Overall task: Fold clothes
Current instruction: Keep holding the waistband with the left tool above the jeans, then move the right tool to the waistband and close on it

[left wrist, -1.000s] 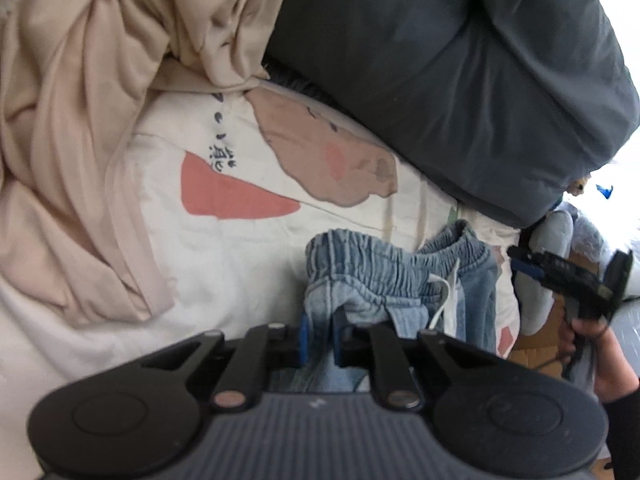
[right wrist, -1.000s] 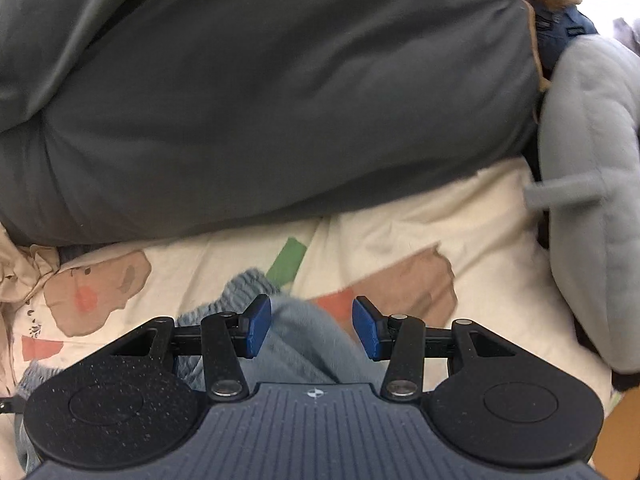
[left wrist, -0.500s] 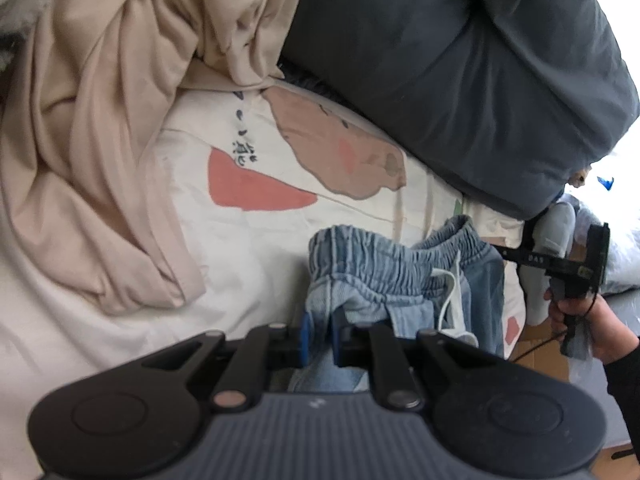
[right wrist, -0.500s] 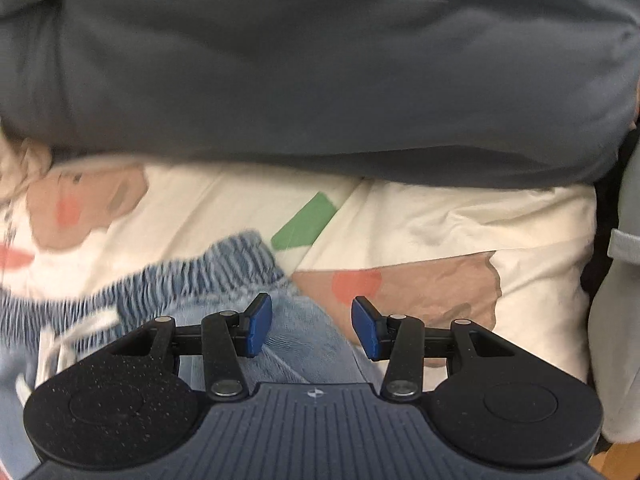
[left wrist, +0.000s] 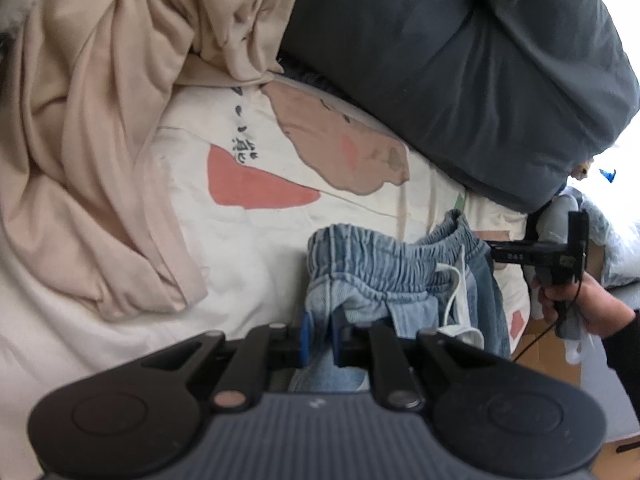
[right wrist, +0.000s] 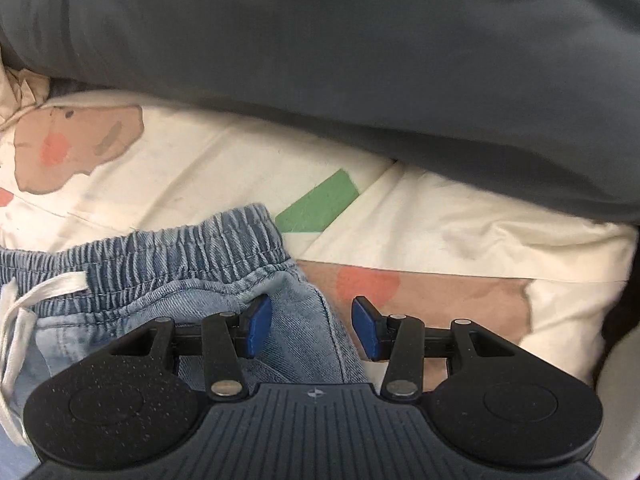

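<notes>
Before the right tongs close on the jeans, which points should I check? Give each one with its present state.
1. Left tongs pinch the jeans: ok.
2. Right tongs open: ok.
3. Jeans edge lies between the right pads: ok; pads not yet pressing.
4. White drawstring clear of the right tongs: ok.
5. Grey duvet apart from the jeans: ok.
6. Jeans legs lie flat: cannot tell.

shorts (left wrist: pixel 384 272) on bed (left wrist: pixel 248 264), ahead of left hand-held gripper (left wrist: pixel 322 338) | shirt (left wrist: pixel 100 128) left of them | duvet (left wrist: pixel 460 72) behind | right hand-held gripper (right wrist: pixel 312 330) over their right edge
</notes>
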The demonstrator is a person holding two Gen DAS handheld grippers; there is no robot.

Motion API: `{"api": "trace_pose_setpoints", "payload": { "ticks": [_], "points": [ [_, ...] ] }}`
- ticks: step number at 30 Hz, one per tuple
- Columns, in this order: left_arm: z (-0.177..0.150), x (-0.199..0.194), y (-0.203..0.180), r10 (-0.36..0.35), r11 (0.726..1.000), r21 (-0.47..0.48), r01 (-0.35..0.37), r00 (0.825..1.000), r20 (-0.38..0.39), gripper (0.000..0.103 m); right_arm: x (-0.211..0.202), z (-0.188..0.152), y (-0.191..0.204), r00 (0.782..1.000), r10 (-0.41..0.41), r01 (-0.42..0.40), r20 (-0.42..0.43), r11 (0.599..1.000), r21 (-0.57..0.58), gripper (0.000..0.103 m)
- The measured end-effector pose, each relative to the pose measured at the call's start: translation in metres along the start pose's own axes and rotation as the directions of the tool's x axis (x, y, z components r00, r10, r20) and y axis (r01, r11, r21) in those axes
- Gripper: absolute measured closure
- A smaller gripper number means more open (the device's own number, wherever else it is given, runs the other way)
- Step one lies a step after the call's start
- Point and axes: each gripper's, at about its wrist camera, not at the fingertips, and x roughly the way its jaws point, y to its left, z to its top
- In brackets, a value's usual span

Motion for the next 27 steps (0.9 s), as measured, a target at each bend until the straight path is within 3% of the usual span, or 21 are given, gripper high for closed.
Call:
{"api": "trace_pose_setpoints", "payload": {
  "ticks": [5, 9, 12, 20, 27],
  "points": [
    [-0.001, -0.001, -0.001, -0.002, 1.0, 0.018, 0.002, 1.0, 0.001, 0.092, 0.012, -0.002, -0.013, 0.996, 0.087, -0.086, -0.023, 0.995, 0.049, 0.054],
    [0.0, -0.005, -0.005, -0.006, 0.999, 0.048, 0.006, 1.0, 0.018, 0.093, 0.01, -0.005, -0.012, 0.992, 0.129, -0.129, -0.011, 0.99, 0.049, 0.084],
    [-0.001, -0.012, -0.009, -0.015, 0.998, 0.064, 0.012, 0.999, 0.039, 0.093, -0.001, -0.008, 0.004, 0.998, 0.058, -0.057, 0.009, 0.998, -0.038, 0.099],
    [0.0, -0.041, -0.03, -0.022, 0.991, 0.133, 0.004, 0.99, 0.139, 0.095, -0.065, -0.017, 0.013, 0.981, -0.07, 0.083, 0.179, 0.994, -0.066, 0.101],
    [0.016, -0.055, -0.04, -0.003, 0.984, 0.176, -0.039, 0.973, 0.232, 0.095, -0.095, -0.004, 0.015, 0.956, -0.132, 0.151, 0.26, 0.987, -0.052, 0.101]
  ]
}}
